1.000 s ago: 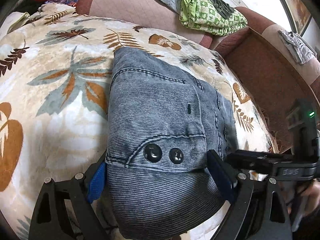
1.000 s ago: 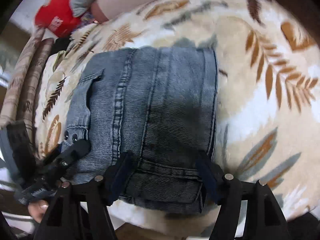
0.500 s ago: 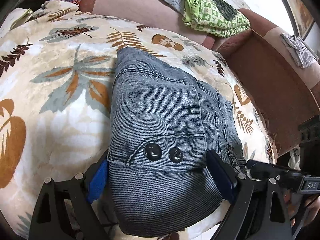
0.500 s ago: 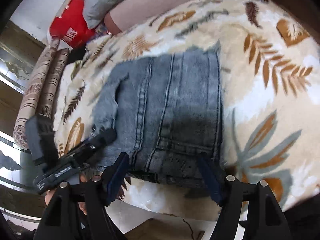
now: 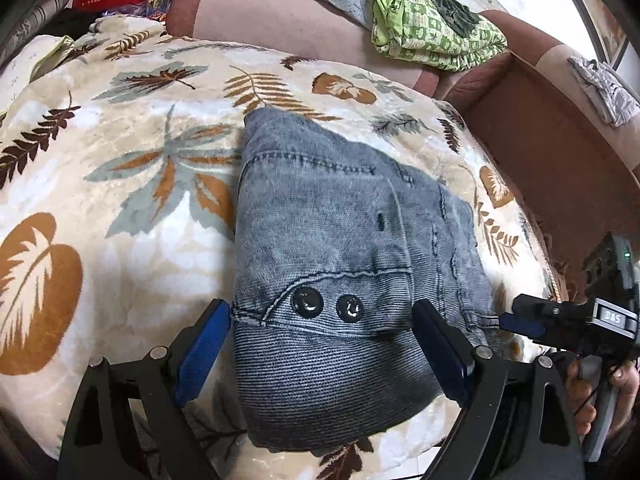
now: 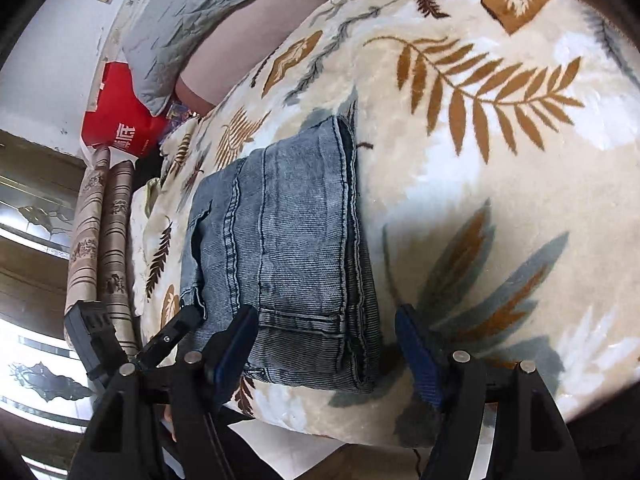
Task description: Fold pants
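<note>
A pair of grey-blue denim pants (image 5: 340,248) is lying folded into a compact stack on a leaf-patterned blanket (image 5: 120,208), its near end reaching the blanket's near edge. The left gripper (image 5: 322,344) is hovering at that near end with its blue-padded fingers (image 5: 202,350) spread wide on either side of the waistband, gripping nothing; the two dark snap buttons (image 5: 328,305) are sitting just beyond the gap between them.

In the right wrist view, the right gripper (image 6: 324,354) is also standing wide apart and empty. Its left finger is overlapping the stack's near end, while the right finger is sitting over bare blanket (image 6: 500,152), clear of the layered right edge of the pants (image 6: 280,248).

The stack's long axis is running from near to far, straight away from both tools, so the denim is lying directly ahead of each gripper. The left gripper appears centred on the bundle; the right one is offset toward the stack's right side. Judging by the neat layers, the fold looks close to finished. Any further fold would likely carry the near end toward the far end, along that axis.

A green patterned cloth (image 5: 432,36) is resting on the sofa back (image 5: 280,24) beyond.
</note>
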{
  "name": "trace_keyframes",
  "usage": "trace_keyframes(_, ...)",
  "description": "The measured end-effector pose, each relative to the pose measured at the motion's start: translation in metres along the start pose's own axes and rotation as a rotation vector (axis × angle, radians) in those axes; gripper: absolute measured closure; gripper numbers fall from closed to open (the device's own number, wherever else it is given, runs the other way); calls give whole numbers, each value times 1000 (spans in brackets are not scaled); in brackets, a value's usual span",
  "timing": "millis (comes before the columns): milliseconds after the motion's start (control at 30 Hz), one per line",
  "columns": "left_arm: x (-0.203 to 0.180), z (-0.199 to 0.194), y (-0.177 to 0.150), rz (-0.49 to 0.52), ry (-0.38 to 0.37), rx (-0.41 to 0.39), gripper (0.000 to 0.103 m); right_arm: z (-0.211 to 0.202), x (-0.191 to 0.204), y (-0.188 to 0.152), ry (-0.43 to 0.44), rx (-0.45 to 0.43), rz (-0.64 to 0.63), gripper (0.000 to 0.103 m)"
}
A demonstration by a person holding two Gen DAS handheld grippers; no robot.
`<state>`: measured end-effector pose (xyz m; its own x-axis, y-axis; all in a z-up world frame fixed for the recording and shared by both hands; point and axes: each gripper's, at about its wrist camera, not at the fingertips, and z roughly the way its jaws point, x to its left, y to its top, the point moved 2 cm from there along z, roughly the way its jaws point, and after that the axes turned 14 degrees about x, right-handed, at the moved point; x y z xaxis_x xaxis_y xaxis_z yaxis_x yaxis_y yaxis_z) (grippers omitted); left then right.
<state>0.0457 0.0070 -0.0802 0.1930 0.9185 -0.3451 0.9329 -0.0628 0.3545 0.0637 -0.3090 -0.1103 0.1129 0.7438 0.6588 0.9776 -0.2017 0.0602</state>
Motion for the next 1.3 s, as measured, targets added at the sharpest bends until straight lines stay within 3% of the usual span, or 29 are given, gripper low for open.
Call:
trace_keyframes(200, 29, -19, 26, -111, -129, -20, 11, -9, -7, 13, 59, 0, 13, 29)
trace_keyframes(367, 35, 3, 45, -130, -150, 60, 11, 9, -12, 44, 98, 65, 52, 29)
trace_keyframes(500, 23, 22, 43, -84, -164, 129, 11, 27, -4, 47, 157, 121, 33, 28)
trace_keyframes(700, 20, 35, 43, -87, -167, 152, 11, 37, -16, 56, 199, 147, 80, 28)
trace_keyframes(767, 20, 35, 45, -97, -170, 153, 11, 40, -12, 59, 174, 154, 78, 28)
trace_keyframes(800, 20, 36, 45, -99, -166, 148, 16, 42, -8, 59, 148, 156, 60, 27)
trace_keyframes(833, 20, 37, 46, -98, -146, 144, 33, 44, 1, 58, 107, 160, 17, 28)
trace_keyframes(900, 23, 36, 45, -94, -75, 142, 53, 46, 9, 55, 68, 158, -16, 42)
trace_keyframes(933, 23, 34, 45, -89, -70, 139, 62, 47, 12, 53, 50, 158, -27, 60)
trace_keyframes(1000, 21, 27, 44, -65, -56, 125, 71, 44, 18, 49, 18, 142, -45, 66)
trace_keyframes(1100, 10, 14, 40, -8, -3, 81, 78, 35, 32, 44, -25, 100, -79, 73)
trace_keyframes(1300, -4, -33, 46, 60, 32, -66, 79, 1, 86, 37, -65, -10, -210, 77)
